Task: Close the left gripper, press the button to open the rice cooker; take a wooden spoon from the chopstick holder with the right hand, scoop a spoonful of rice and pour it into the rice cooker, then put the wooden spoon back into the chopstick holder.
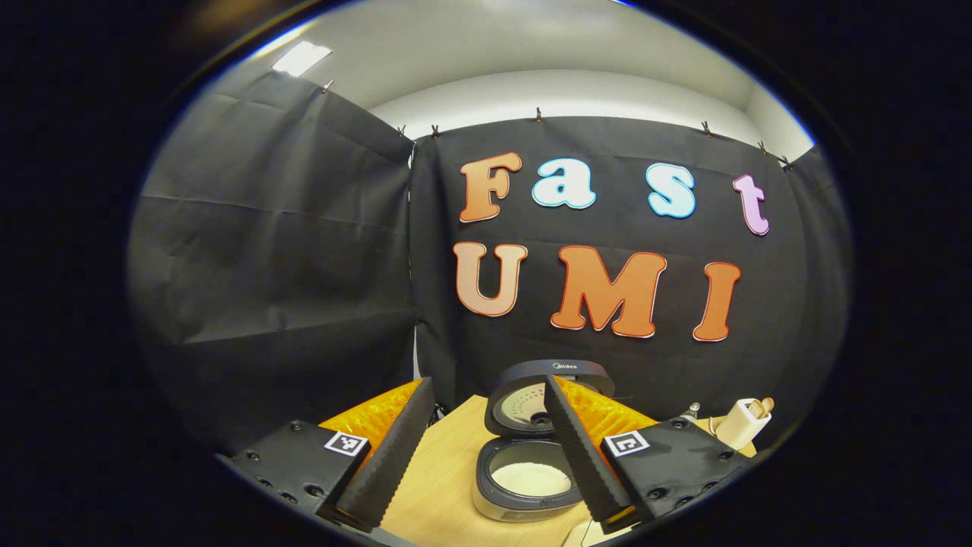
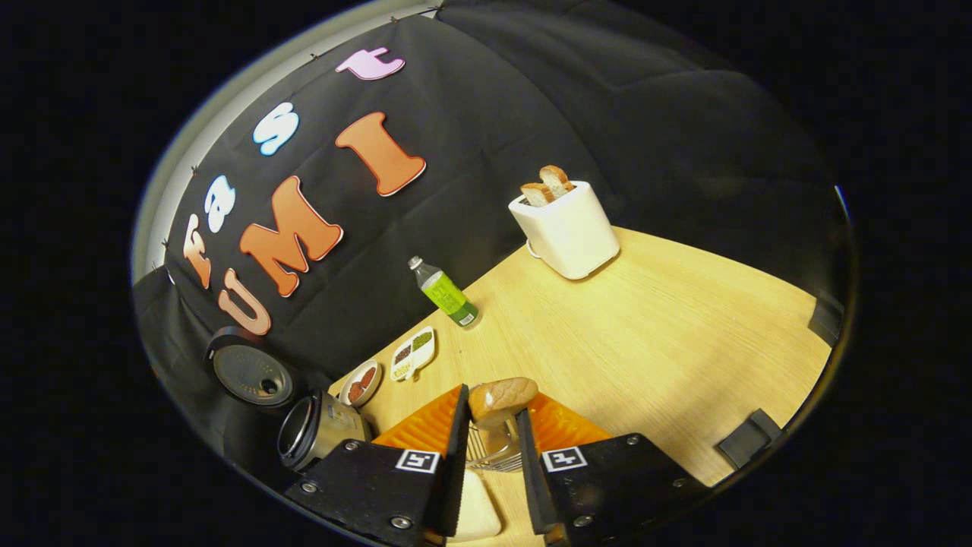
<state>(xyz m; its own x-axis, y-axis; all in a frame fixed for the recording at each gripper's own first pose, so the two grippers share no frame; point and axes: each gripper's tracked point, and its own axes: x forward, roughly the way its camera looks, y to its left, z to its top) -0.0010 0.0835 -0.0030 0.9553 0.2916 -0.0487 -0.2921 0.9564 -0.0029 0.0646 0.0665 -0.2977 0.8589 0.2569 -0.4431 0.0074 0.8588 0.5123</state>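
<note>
Spoon (image 2: 501, 401) between right tongs (image 2: 490, 448), seemingly gripped.

Staged recording booth, mock kitchen, not a real home. Black cloth walls (image 1: 273, 251) clipped up along the top, plain white room wall and ceiling light panel (image 1: 301, 58) above them. Light wood counter (image 2: 645, 327) carries kitchen props: open rice cooker (image 1: 531, 463), white toaster (image 2: 566, 228) with bread slices, green-label bottle (image 2: 446, 293), divided dish of beans (image 2: 413, 353).

Screwed black tongs (image 1: 486, 463) plates bear square coded markers, orange ribbing.
</note>
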